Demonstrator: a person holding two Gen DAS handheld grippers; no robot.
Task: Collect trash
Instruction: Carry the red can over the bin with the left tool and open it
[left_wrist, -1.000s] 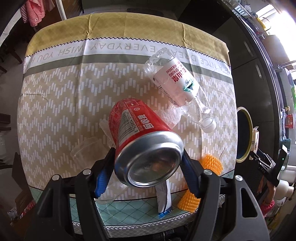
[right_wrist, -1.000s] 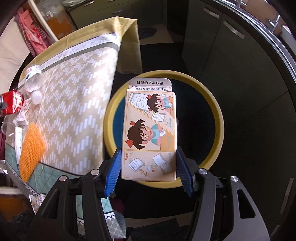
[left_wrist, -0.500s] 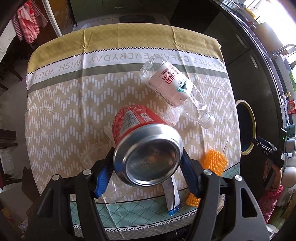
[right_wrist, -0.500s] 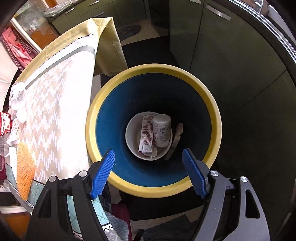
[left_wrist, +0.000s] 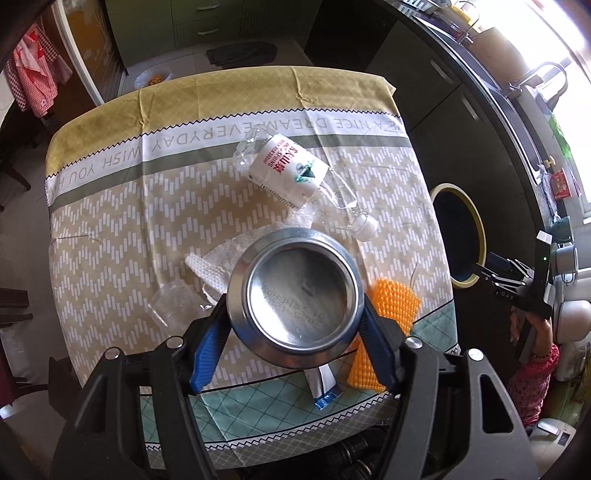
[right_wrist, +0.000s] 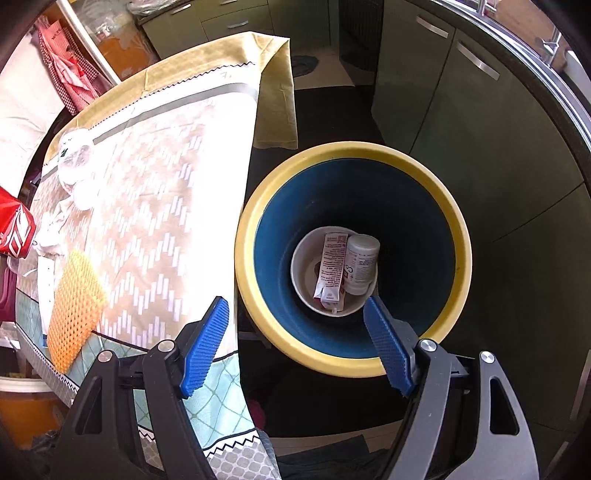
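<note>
My left gripper (left_wrist: 295, 325) is clamped on the can (left_wrist: 294, 298), its blue pads pressed against either side. The can points straight back at me, so from this wrist I see only its bare silver base, a dished disc with a faint printed date code; in the right wrist view a sliver of its red side with white lettering (right_wrist: 14, 229) shows at the far left. It hangs above the table (left_wrist: 110, 229), with the rest of the trash spread beyond it: a crushed clear water bottle (left_wrist: 295, 177) with a white label and white cap ahead, a clear plastic cup (left_wrist: 171, 308) on its side to the left, an orange foam net (left_wrist: 391, 314) to the right, and a small blue-tipped sachet (left_wrist: 323, 386) just below the can.

My right gripper (right_wrist: 297, 343) is spread wide and holds nothing. The yellow-rimmed bin (right_wrist: 458, 258) with its dark blue inside sits directly ahead, off the table's edge. At its bottom lies a white bowl (right_wrist: 304, 269) with a tube (right_wrist: 330, 271) and a white pill bottle (right_wrist: 362, 264) in it.
</note>
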